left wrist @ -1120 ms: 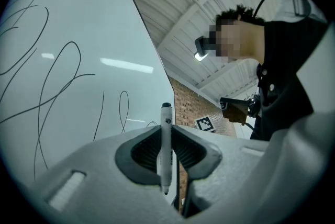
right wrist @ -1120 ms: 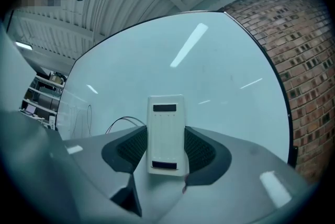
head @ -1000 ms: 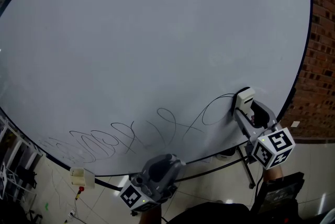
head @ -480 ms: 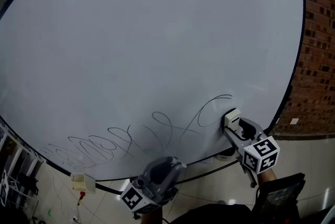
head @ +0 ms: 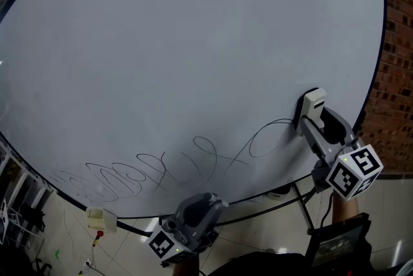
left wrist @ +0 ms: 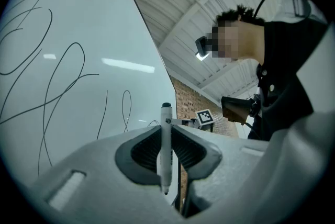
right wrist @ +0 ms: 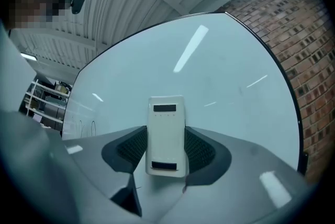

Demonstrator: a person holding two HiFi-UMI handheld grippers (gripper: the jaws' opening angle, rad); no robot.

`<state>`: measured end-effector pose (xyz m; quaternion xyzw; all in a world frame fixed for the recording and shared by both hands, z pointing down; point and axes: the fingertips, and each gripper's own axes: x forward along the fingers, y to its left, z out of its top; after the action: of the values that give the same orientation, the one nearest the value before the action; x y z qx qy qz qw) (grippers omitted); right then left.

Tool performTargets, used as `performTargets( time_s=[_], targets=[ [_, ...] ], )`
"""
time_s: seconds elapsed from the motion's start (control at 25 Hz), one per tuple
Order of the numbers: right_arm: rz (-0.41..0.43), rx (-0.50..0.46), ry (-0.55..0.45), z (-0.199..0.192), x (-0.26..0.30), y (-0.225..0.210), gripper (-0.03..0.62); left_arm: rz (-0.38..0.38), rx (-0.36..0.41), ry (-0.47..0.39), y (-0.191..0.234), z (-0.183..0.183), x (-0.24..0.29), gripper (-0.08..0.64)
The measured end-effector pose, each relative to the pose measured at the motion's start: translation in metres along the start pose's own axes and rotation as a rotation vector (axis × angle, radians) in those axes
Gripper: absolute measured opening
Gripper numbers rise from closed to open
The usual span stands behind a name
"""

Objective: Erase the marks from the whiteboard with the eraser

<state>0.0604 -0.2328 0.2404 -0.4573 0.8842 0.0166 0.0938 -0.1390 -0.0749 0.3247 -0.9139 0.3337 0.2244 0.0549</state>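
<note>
The whiteboard fills the head view, with looping black marks along its lower part. My right gripper is shut on a white eraser, pressed to the board at the right end of the marks. The right gripper view shows the eraser held upright between the pads, flat against the board. My left gripper hangs below the board's bottom edge, shut on a marker pen. In the left gripper view the marks run across the board beside it.
A brick wall stands right of the board. The board's stand legs and a tiled floor lie below. A small cream box sits at the board's lower left edge, and shelving stands at far left.
The right gripper with the eraser dropped toward the board's lower right edge, then rose back up and to the right. The left gripper has stayed put.
</note>
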Motion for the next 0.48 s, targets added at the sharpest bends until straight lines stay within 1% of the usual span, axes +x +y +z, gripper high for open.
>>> performTargets(
  time_s=[0.08,0.24,0.36,0.48],
  targets=[
    [-0.008,-0.008,0.001,-0.003,-0.001,0.002,0.225,0.002,0.0,0.002,0.002,0.0,0.0,0.061],
    [-0.01,-0.042,0.055,-0.022,0.001,0.011,0.225,-0.011,-0.001,0.004,0.002,-0.003,0.006,0.061],
    [0.004,-0.039,0.108,-0.052,0.0,0.02,0.225,-0.029,-0.009,0.01,0.001,-0.007,0.011,0.061],
    [0.021,0.009,0.178,-0.091,-0.003,0.027,0.225,-0.041,-0.017,0.014,0.002,-0.009,0.012,0.061]
  ],
)
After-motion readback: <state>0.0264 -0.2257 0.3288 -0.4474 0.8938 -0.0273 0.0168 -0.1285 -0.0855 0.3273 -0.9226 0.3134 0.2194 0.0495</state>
